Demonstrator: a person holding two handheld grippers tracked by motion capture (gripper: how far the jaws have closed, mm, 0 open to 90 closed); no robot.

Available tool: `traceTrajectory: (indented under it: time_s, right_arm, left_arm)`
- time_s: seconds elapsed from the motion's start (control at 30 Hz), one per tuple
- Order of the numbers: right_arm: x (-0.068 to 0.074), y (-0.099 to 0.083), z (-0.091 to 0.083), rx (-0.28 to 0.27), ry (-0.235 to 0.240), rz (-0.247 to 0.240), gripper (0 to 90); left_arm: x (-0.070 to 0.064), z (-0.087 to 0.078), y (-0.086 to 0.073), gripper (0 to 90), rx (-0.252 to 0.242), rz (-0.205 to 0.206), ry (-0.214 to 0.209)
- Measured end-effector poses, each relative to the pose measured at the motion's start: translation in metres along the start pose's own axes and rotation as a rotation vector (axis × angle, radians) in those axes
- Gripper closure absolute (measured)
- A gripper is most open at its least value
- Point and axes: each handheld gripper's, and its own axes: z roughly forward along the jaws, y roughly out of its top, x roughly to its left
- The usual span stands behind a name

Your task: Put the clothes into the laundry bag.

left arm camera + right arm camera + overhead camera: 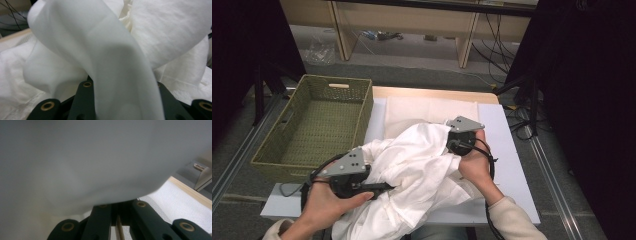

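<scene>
With my left claw clamped on a fold of the white shirt bunched on the worktop right of the woven basket and my right claw apparently pinching it too, I'm mid-gathering and should next lift it toward that basket.

I see soft, matt white cloth. At ten o'clock sits a rough woven basket. My grippers' jaws look matt black plastic.
</scene>
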Motion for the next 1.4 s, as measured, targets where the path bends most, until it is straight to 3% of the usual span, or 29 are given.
traceTrajectory:
  time_s: [0.03, 0.07, 0.1, 0.17, 0.4, 0.47, 0.57, 0.63, 0.77, 0.83, 0.9, 1.0, 1.07, 1.2, 1.3, 1.37, 1.4]
  right_arm:
    - [0.0, 0.001, -0.001, -0.002, 0.007, -0.004, 89.4]
    - [0.0, 0.001, -0.001, -0.003, 0.007, -0.016, 89.4]
    - [0.001, 0.001, -0.001, -0.003, 0.01, 0.0, 89.4]
    - [0.003, 0.002, 0.0, -0.017, 0.019, -0.014, 89.5]
    - [0.009, 0.004, -0.002, -0.02, 0.03, -0.001, 89.6]
    - [0.011, 0.006, -0.004, -0.016, 0.048, -0.009, 89.7]
    - [0.013, 0.006, -0.005, -0.014, 0.057, -0.005, 89.6]
    - [0.013, 0.007, -0.005, -0.031, 0.043, -0.027, 89.7]
    - [0.01, 0.006, -0.006, -0.031, 0.039, -0.017, 89.7]
    - [0.012, 0.006, -0.006, -0.031, 0.041, 0.001, 89.7]
    - [0.015, 0.006, -0.005, -0.023, 0.052, -0.009, 89.7]
    - [0.024, 0.005, -0.002, -0.005, 0.085, -0.031, 89.7]
    - [0.035, 0.004, 0.003, 0.026, 0.109, -0.059, 89.8]
    - [0.041, 0.001, 0.008, 0.042, 0.106, -0.083, 89.8]
    - [0.041, 0.0, 0.008, 0.06, 0.111, -0.069, 89.8]
    - [0.035, 0.0, 0.007, 0.05, 0.095, -0.066, 89.8]
    - [0.034, -0.001, 0.006, 0.053, 0.093, -0.039, 89.7]
  left_arm:
    - [0.003, 0.012, -0.004, 71.2, 0.041, 0.007, -0.003]
    - [0.003, 0.012, -0.004, 71.1, 0.041, 0.007, -0.003]
    - [0.003, 0.02, -0.007, 71.1, 0.057, -0.002, 0.006]
    - [0.006, 0.04, -0.01, 71.0, 0.103, 0.011, 0.019]
    - [0.01, 0.073, -0.007, 70.7, 0.163, -0.012, 0.064]
    - [0.011, 0.085, -0.004, 70.7, 0.193, 0.0, 0.08]
    - [0.01, 0.092, -0.002, 70.6, 0.211, 0.02, 0.076]
    - [0.006, 0.094, 0.002, 70.6, 0.218, 0.043, 0.079]
    - [0.001, 0.093, 0.009, 70.5, 0.205, 0.065, 0.084]
    - [0.008, 0.096, 0.008, 70.6, 0.207, 0.035, 0.103]
    - [0.02, 0.1, 0.006, 70.6, 0.24, 0.023, 0.137]
    - [0.046, 0.112, -0.001, 70.6, 0.252, -0.042, 0.235]
    - [0.061, 0.118, -0.003, 70.1, 0.261, -0.083, 0.275]
    - [0.072, 0.124, -0.002, 69.1, 0.282, -0.105, 0.296]
    - [0.072, 0.124, -0.001, 62.8, 0.283, -0.11, 0.275]
    - [0.068, 0.121, -0.002, 50.2, 0.235, -0.149, 0.263]
    - [0.067, 0.119, -0.002, 44.8, 0.229, -0.141, 0.263]
